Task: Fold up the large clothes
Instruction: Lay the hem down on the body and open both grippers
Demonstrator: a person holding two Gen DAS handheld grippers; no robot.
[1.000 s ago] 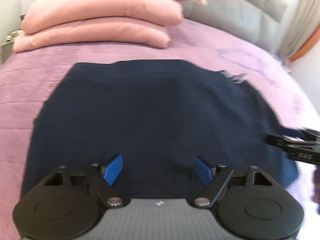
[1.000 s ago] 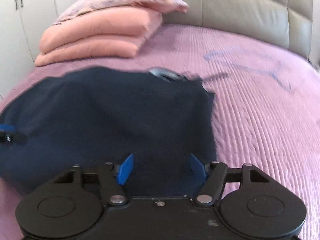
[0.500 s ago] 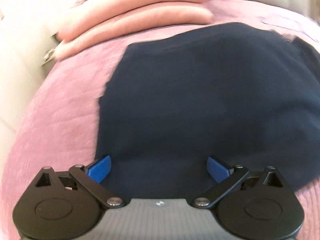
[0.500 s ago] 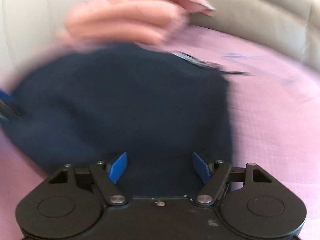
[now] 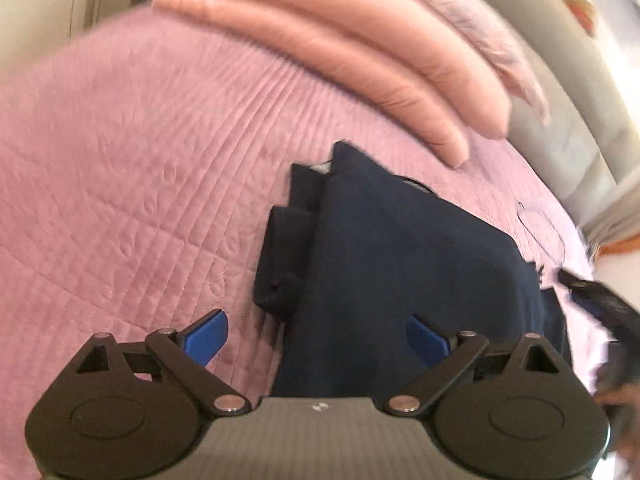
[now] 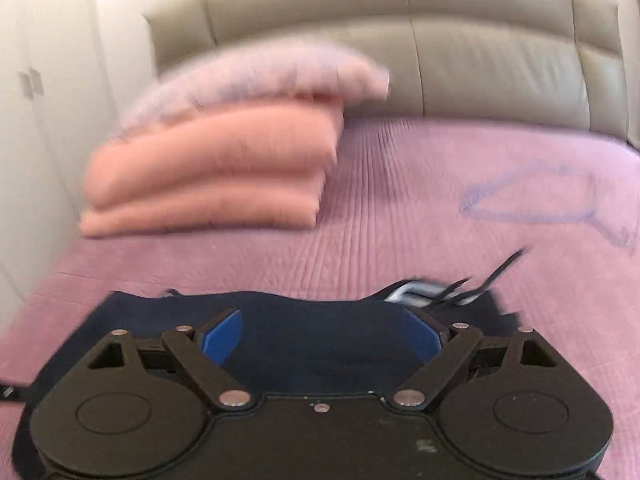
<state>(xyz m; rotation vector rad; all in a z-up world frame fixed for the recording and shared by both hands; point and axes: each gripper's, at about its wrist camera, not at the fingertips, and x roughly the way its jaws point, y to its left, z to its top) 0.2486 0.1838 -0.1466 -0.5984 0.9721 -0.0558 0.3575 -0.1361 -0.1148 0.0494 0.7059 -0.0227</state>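
Observation:
A folded navy garment (image 5: 400,264) lies on the pink quilted bedspread (image 5: 140,168). In the left wrist view my left gripper (image 5: 316,338) is open and empty, its blue pads straddling the garment's near left edge. The other gripper (image 5: 600,304) shows blurred at the garment's right side. In the right wrist view my right gripper (image 6: 320,338) is open and empty above the navy garment (image 6: 312,320), whose far edge shows a grey label and black strings (image 6: 440,294).
Stacked pink pillows (image 6: 216,176) lie at the bed's head on the left, also in the left wrist view (image 5: 360,48). A beige padded headboard (image 6: 440,52) runs behind. A blue scribble (image 6: 540,200) marks the bedspread (image 6: 400,208) at the right. White cupboards (image 6: 36,100) stand left.
Both cameras swung fast. The left view turned left, so the garment now sits right of centre. The right view tilted up towards the headboard. Both grippers stayed open.

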